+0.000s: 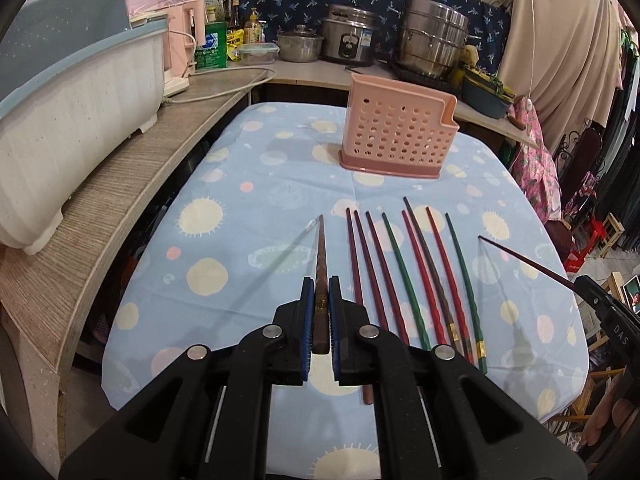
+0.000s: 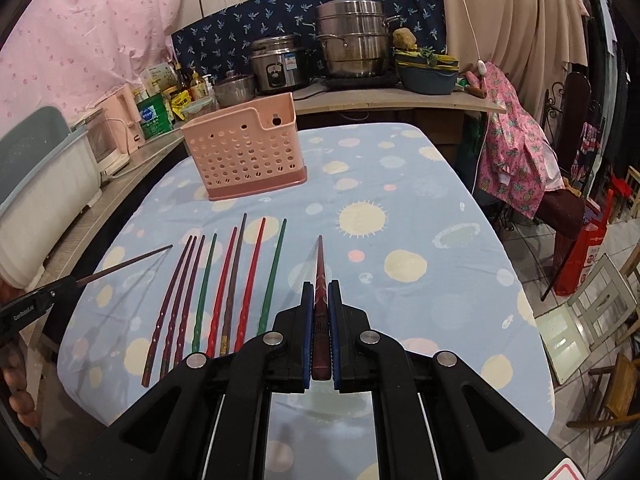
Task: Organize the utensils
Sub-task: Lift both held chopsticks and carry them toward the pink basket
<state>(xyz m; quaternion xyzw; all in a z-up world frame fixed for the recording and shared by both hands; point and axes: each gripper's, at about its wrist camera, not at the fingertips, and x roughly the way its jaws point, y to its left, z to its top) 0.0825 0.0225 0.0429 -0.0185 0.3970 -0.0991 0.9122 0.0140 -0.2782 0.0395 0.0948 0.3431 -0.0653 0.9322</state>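
While each claw pinches one chopstick, eight chopsticks [image 1: 416, 280] lie tabled.

Your left wrist view looks forward and down along its claw [image 1: 321, 292] from the near-left. Your right mirrors it, and both share the perforated pink plastic basket [image 1: 394, 136] [image 2: 248, 152] on the bench [image 1: 248, 168] [image 2: 400, 168].

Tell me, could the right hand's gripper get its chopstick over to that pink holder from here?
Probably yes. The right gripper is shut on a dark red chopstick, and only bare tablecloth lies between it and the pink holder, whose top is open.
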